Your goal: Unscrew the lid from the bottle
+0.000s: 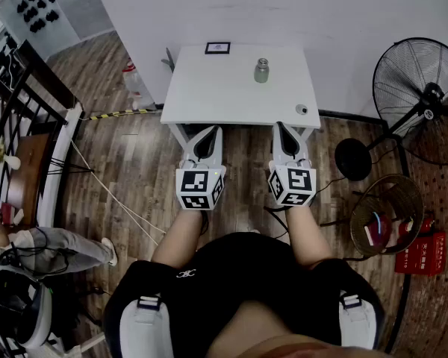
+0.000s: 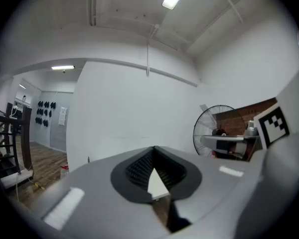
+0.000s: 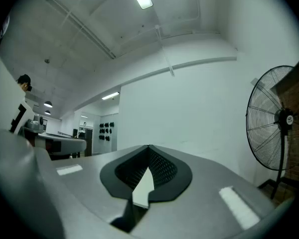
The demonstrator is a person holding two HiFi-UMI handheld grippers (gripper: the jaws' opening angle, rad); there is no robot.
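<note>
The left gripper (image 1: 207, 131) and right gripper (image 1: 283, 129) hover at the near edge of the white table (image 1: 209, 95), claws pressed together and empty. The bottle (image 1: 262, 70) stands upright near the far edge, right of centre. Likely best approach: one claw steadies its body while the other pinches the lid squarely.

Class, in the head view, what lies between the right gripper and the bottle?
Head view: only bare table lies between the right gripper and the bottle; a small round object sits aside.

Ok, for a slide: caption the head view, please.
Left gripper and right gripper, both shut and empty, poised at the near edge of a white table bearing a small bottle.
</note>
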